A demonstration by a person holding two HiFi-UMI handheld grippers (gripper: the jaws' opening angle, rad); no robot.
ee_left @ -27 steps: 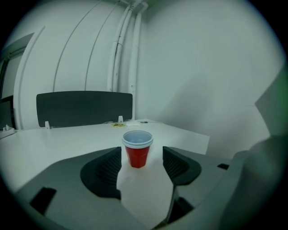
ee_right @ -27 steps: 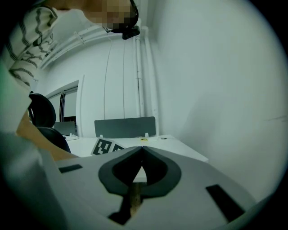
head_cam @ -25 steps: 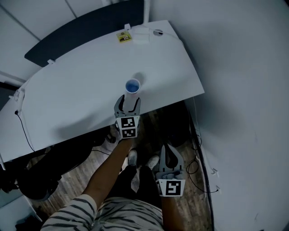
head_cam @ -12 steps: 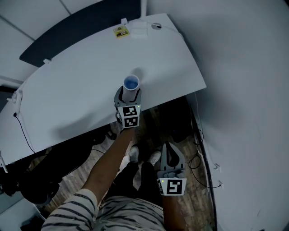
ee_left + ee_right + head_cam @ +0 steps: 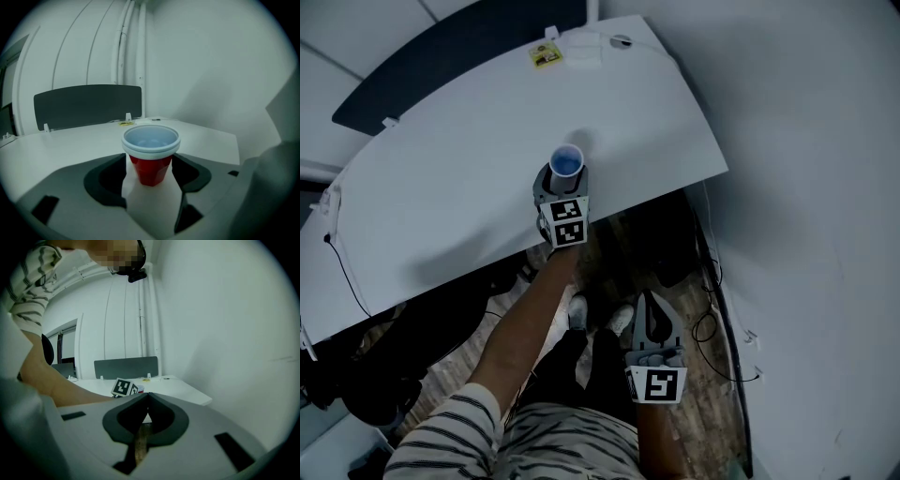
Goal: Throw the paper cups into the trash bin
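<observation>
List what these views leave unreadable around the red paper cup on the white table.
- Trash bin: in no view; under the white table the head view is too dark.
- Yellow label at the table's far edge: print too small in every view.
- Small white object beside that label: too small to identify, head view.

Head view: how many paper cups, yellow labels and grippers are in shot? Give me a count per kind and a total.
Paper cup: 1
Yellow label: 1
Grippers: 2 (left gripper, right gripper)
Total: 4
</observation>
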